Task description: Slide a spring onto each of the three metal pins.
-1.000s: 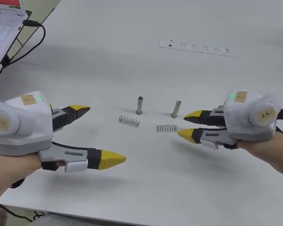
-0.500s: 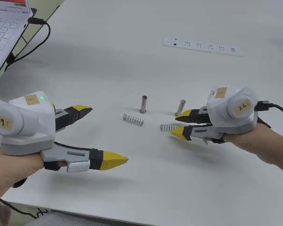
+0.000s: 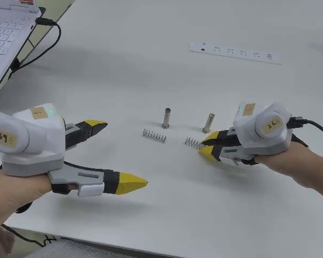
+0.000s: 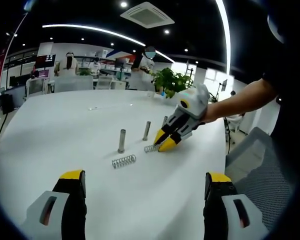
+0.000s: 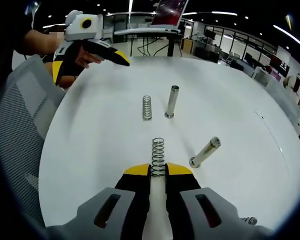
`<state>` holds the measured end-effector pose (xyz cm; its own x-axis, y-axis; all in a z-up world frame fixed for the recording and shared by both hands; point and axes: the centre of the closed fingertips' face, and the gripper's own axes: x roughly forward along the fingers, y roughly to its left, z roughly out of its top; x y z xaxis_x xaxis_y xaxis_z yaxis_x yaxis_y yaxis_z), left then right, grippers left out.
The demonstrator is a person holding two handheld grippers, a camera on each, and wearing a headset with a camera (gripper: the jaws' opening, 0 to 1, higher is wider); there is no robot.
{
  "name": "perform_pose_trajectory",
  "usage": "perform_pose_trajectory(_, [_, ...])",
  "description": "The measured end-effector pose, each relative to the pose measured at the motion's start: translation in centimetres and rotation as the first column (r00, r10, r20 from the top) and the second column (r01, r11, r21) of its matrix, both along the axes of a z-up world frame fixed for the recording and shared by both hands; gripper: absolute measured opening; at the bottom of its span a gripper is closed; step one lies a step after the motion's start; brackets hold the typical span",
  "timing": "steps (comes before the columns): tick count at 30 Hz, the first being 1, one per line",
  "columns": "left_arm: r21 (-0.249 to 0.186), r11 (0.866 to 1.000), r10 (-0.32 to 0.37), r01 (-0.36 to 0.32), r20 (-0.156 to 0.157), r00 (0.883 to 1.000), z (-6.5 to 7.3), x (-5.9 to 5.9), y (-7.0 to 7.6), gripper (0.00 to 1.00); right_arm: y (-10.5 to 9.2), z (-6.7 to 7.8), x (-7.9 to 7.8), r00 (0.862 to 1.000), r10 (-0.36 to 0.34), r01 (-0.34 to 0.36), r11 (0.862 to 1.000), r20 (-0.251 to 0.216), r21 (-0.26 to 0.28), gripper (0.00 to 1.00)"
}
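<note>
Two steel pins (image 3: pixel 166 117) (image 3: pixel 209 122) stand upright mid-table. One spring (image 3: pixel 154 135) lies loose in front of the left pin. My right gripper (image 3: pixel 205 146) is shut on the near end of the other spring (image 3: pixel 192 142), which lies flat on the table. In the right gripper view that spring (image 5: pixel 158 151) runs out from between the yellow tips of the right gripper (image 5: pixel 158 171), with the pins (image 5: pixel 171 101) (image 5: pixel 205 152) beyond. My left gripper (image 3: pixel 116 156) hovers open at the left, well short of the parts. The left gripper (image 4: pixel 145 179) view shows the loose spring (image 4: pixel 123 161) ahead.
A white power strip (image 3: pixel 236 54) lies at the back. A laptop (image 3: pixel 5 29) and its black cable (image 3: pixel 43 40) sit at the far left. The table's front edge runs just below the left gripper. A small coiled part (image 5: pixel 247 220) lies beside the right gripper.
The right gripper has moved left to the right-hand spring and its jaws have narrowed onto the spring's end. The left gripper has stayed open in place.
</note>
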<state>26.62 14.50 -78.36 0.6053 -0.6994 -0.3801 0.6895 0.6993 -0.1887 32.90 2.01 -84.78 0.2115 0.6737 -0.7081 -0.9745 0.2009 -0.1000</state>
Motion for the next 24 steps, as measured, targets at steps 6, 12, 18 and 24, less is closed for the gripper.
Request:
perform_pose_trajectory(6, [0.000,1.000,-0.007,0.007,0.001,1.000,0.1,-0.1,-0.2,0.96,-0.5,0.3,-0.2,1.000,0.010,-0.010,1.000,0.015,-0.005,0.08])
perform_pose_trajectory(12, [0.003,0.999,-0.038,0.038,0.006,0.999,0.2,-0.3,-1.1,0.95,-1.2,1.1,-0.3,1.000,0.001,-0.001,1.000,0.019,0.007,0.08])
perform_pose_trajectory(18, [-0.001,0.998,-0.060,0.060,0.017,0.998,0.9,0.3,-1.9,0.94,-1.9,2.0,-0.4,1.000,-0.025,0.025,1.000,0.008,0.018,0.08])
perform_pose_trajectory(24, [0.001,0.995,-0.102,0.102,0.025,0.994,1.3,0.6,-3.2,0.92,-2.5,3.4,-0.8,1.000,-0.023,0.022,0.999,0.017,0.040,0.08])
